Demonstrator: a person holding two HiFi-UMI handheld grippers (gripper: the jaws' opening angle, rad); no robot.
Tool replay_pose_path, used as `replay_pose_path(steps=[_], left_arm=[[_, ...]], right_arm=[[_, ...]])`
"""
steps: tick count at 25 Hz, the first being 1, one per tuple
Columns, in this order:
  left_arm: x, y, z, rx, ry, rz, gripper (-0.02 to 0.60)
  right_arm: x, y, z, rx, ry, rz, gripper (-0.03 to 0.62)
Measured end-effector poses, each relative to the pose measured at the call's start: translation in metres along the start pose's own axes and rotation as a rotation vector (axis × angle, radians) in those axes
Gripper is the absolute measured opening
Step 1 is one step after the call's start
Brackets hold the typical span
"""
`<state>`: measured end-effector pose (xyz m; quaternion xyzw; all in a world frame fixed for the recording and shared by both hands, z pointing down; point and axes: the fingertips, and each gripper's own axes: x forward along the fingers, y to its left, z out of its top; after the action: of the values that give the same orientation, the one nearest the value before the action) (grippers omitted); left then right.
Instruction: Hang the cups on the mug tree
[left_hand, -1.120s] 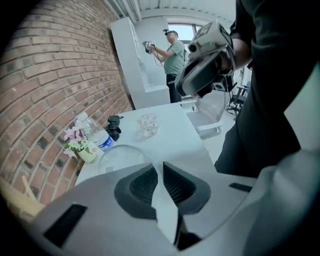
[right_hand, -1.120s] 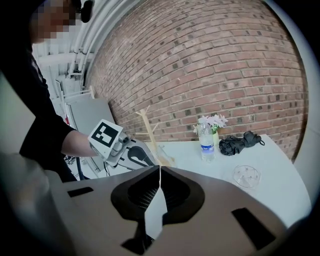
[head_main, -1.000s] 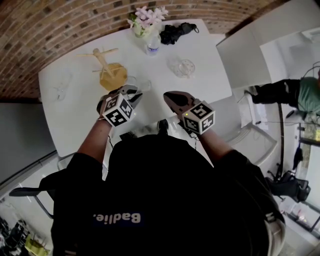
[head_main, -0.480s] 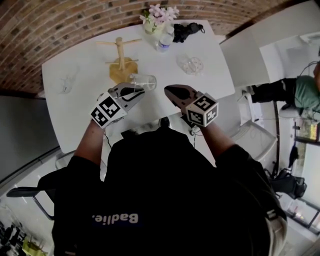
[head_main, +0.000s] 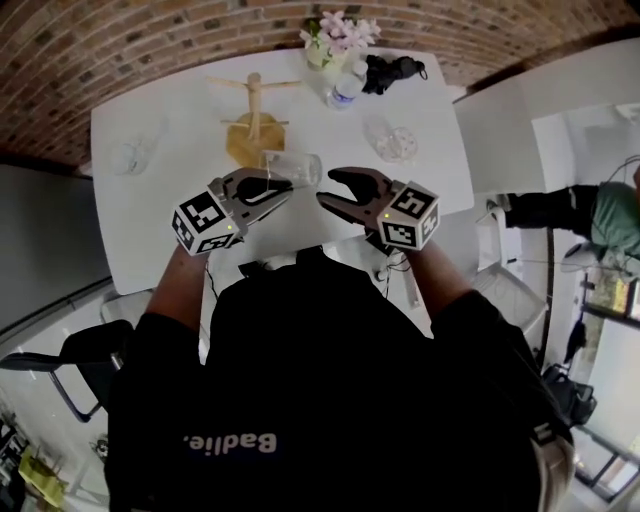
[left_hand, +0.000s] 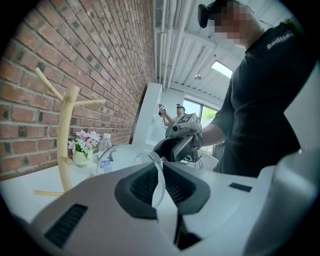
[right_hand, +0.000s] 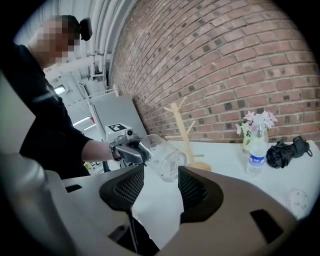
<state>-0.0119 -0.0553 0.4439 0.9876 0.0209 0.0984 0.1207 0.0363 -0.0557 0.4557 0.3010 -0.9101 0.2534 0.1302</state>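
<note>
A clear glass cup (head_main: 293, 167) lies on its side in the air, its rim pinched between the jaws of my left gripper (head_main: 284, 186). In the left gripper view that rim (left_hand: 159, 176) runs between the pads. My right gripper (head_main: 328, 187) faces the cup from the right; its jaws have just been opening and nothing is between them. In the right gripper view the cup (right_hand: 166, 158) shows just beyond the open right gripper (right_hand: 161, 187). The wooden mug tree (head_main: 254, 118) stands behind on the white table (head_main: 180, 220). Two more glass cups sit at the left (head_main: 130, 157) and right (head_main: 388, 140).
A vase of flowers (head_main: 338, 40), a water bottle (head_main: 346, 88) and a black bundle (head_main: 390, 70) stand at the table's far edge by the brick wall. A person (head_main: 600, 210) sits off to the right.
The left gripper has risen with the cup, turning it onto its side. The right gripper's jaws have opened and it has shifted towards the cup.
</note>
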Motion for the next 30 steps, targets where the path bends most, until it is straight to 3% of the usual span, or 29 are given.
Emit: replay_pose_path(steps=[5,15,23,30], left_arm=[[0.010,0.002,0.012,-0.047,-0.071,-0.024,0.030],[0.027,0.002,0.030,-0.117,-0.161,-0.051,0.029],[0.035,0.016,0.025,-0.175,-0.237,-0.011,0.031],[0.042,0.048,0.021,-0.274,-0.337,0.101,0.059]], right_arm=[[-0.005,-0.019,0.012,0.010,-0.001,0.133,0.290],[0.000,-0.026,0.021,0.012,0.050,0.391,0.322],[0.001,-0.047,0.019,-0.029,0.033,0.321,0.290],[0.003,-0.071,0.031,-0.072,0.021,0.187,0.287]])
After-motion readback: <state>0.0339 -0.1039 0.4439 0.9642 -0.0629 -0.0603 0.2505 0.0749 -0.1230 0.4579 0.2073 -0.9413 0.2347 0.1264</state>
